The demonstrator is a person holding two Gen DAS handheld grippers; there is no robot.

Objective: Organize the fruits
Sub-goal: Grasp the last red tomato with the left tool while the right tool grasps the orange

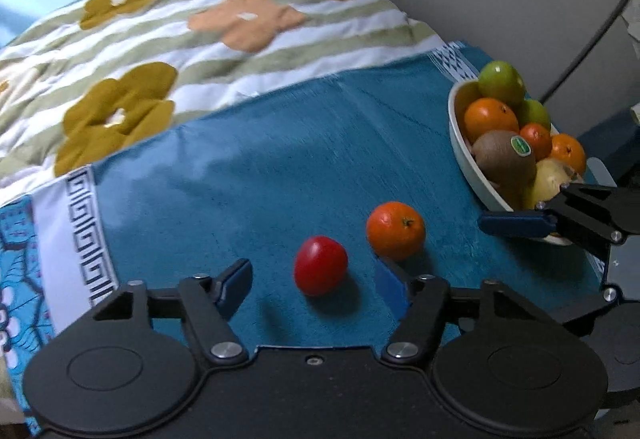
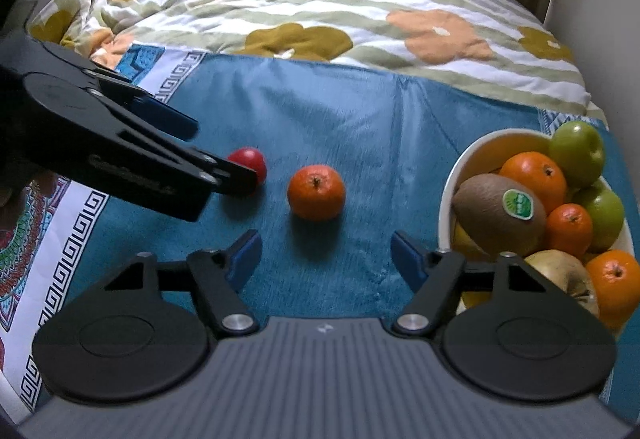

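Left wrist view: the left gripper [image 1: 316,275] stands with its jaws apart over the teal-blue cloth [image 1: 260,159], and the small red round fruit [image 1: 320,265] lies between the blue fingertips [image 1: 236,279], touched by neither; nothing is held. Just right of it, lower centre of frame, sits the loose orange mandarin [image 1: 395,230], close beside the right-hand fingertip. At right edge the white oval bowl [image 1: 456,127] holds a brown kiwi with a green sticker [image 1: 504,155], green apples [image 1: 501,81], several oranges [image 1: 490,119] and a yellowish fruit. The right gripper [image 1: 516,223] enters from the right, one blue finger at the bowl's near rim. Right wrist view: right gripper [image 2: 325,253] also spread wide and empty, mandarin [image 2: 316,192] ahead of it at centre, not between the pads. Left gripper [image 2: 216,155] reaches in from upper left, partly hiding the red fruit [image 2: 250,159]. Bowl [image 2: 452,179] at lower right. A striped flowered quilt [image 2: 320,7] fills the top of frame.
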